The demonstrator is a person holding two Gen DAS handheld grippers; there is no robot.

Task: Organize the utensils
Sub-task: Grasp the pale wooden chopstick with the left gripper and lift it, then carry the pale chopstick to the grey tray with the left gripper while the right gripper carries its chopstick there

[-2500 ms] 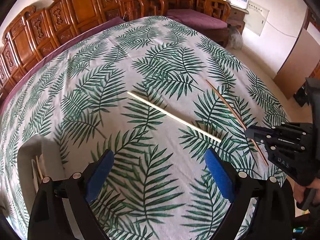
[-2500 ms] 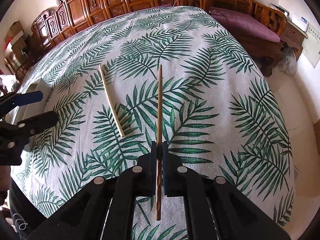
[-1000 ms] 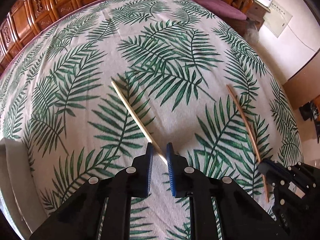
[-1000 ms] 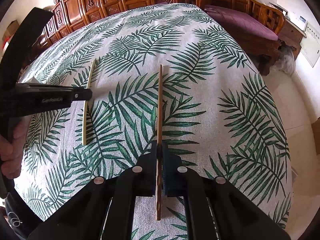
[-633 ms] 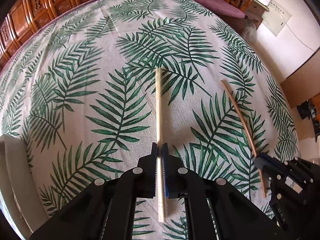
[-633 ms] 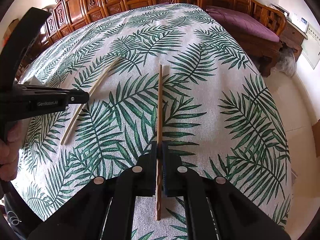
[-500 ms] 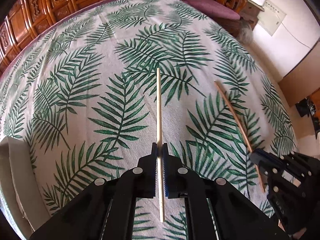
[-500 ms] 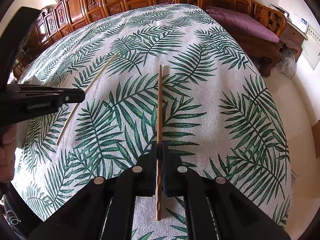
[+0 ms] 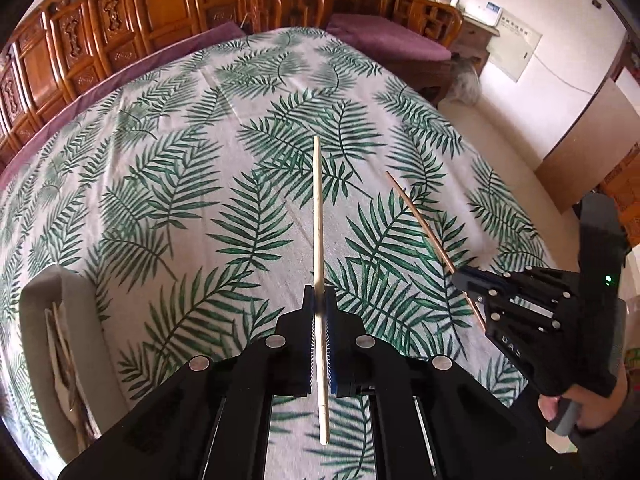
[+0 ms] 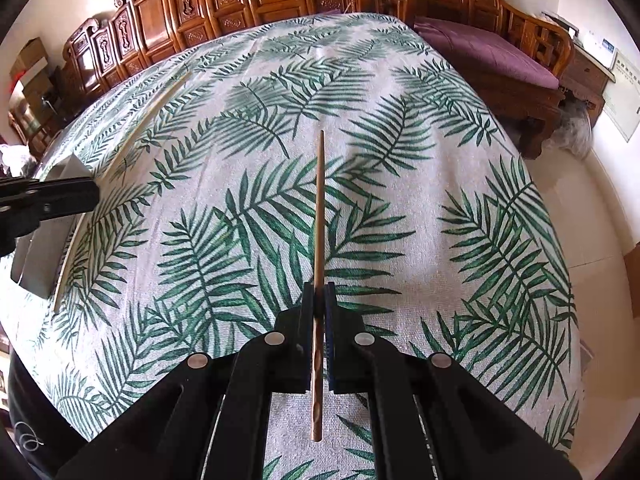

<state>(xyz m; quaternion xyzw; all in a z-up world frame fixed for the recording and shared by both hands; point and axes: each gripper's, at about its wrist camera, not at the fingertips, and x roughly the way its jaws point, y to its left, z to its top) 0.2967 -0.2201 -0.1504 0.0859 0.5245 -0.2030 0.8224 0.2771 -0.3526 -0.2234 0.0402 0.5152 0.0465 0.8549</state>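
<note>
My left gripper (image 9: 319, 300) is shut on a pale wooden chopstick (image 9: 317, 216) and holds it lifted above the leaf-print tablecloth, pointing away from me. My right gripper (image 10: 319, 296) is shut on a brown chopstick (image 10: 319, 208), also lifted and pointing forward. In the left wrist view the right gripper (image 9: 464, 280) shows at the right with the brown chopstick (image 9: 420, 220) angled up-left. In the right wrist view the left gripper (image 10: 92, 192) shows at the left edge with the pale chopstick (image 10: 140, 120). A grey utensil tray (image 9: 48, 300) lies at the left.
The tray (image 10: 44, 256) holds a few pale utensils (image 9: 64, 360). Carved wooden chairs (image 9: 120, 32) line the table's far side, one with a purple cushion (image 10: 488, 52). The table edge drops to a tiled floor (image 10: 600, 208) at the right.
My left gripper closed on the pale chopstick and lifted it off the cloth. My right gripper kept its hold on the brown chopstick and rose a little.
</note>
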